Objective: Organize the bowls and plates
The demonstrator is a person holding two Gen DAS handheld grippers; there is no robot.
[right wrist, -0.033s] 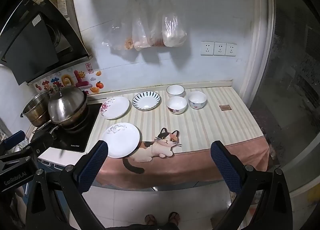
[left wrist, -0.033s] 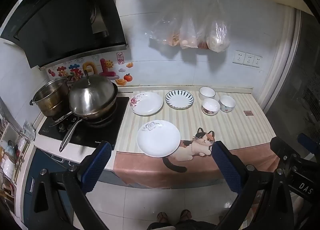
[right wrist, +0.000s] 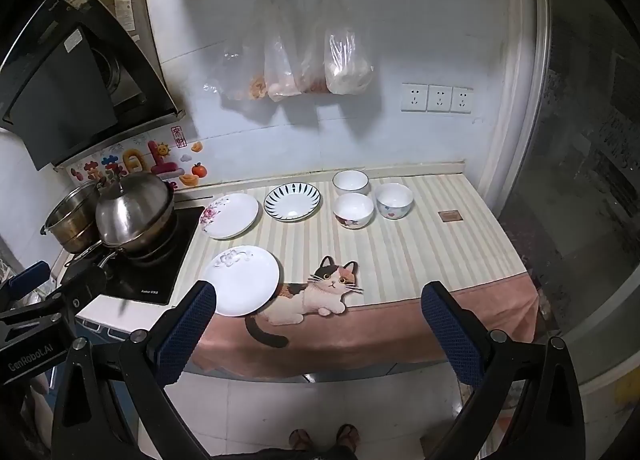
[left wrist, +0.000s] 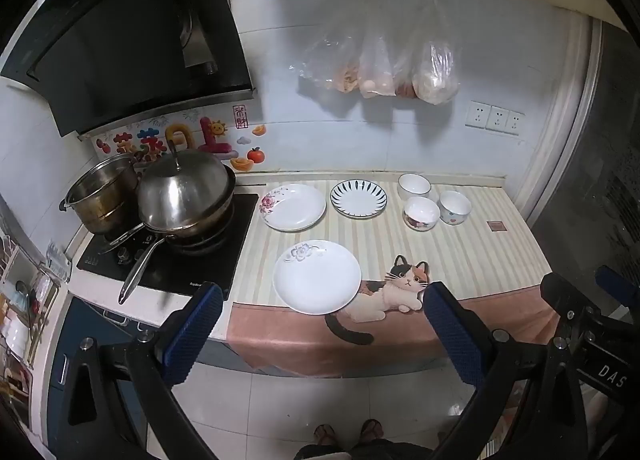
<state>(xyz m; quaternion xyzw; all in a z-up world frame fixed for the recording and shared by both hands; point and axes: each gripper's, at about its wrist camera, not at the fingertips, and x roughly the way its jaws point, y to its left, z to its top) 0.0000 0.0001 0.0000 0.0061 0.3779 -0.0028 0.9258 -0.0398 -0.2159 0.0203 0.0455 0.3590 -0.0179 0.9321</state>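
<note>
Three plates lie on the striped cloth: a plain white plate (left wrist: 317, 276) (right wrist: 242, 280) near the front edge, a floral plate (left wrist: 293, 207) (right wrist: 230, 215) beside the stove, and a blue-striped plate (left wrist: 358, 199) (right wrist: 293, 202) further right. To their right stand three small bowls in a cluster: a back bowl (left wrist: 414, 185) (right wrist: 350, 181), a front bowl (left wrist: 421, 212) (right wrist: 353, 210) and a right bowl (left wrist: 455, 207) (right wrist: 394, 200). My left gripper (left wrist: 322, 290) and right gripper (right wrist: 319, 288) both hover open in front of the counter, well short of the dishes, with nothing between their fingers.
A lidded wok (left wrist: 184, 192) with a long handle and a steel pot (left wrist: 104, 196) sit on the stove at the left, under a black range hood. Plastic bags (left wrist: 380, 60) hang on the wall. A small brown coaster (left wrist: 496, 225) lies far right. A person's sandalled feet (left wrist: 348, 432) stand below.
</note>
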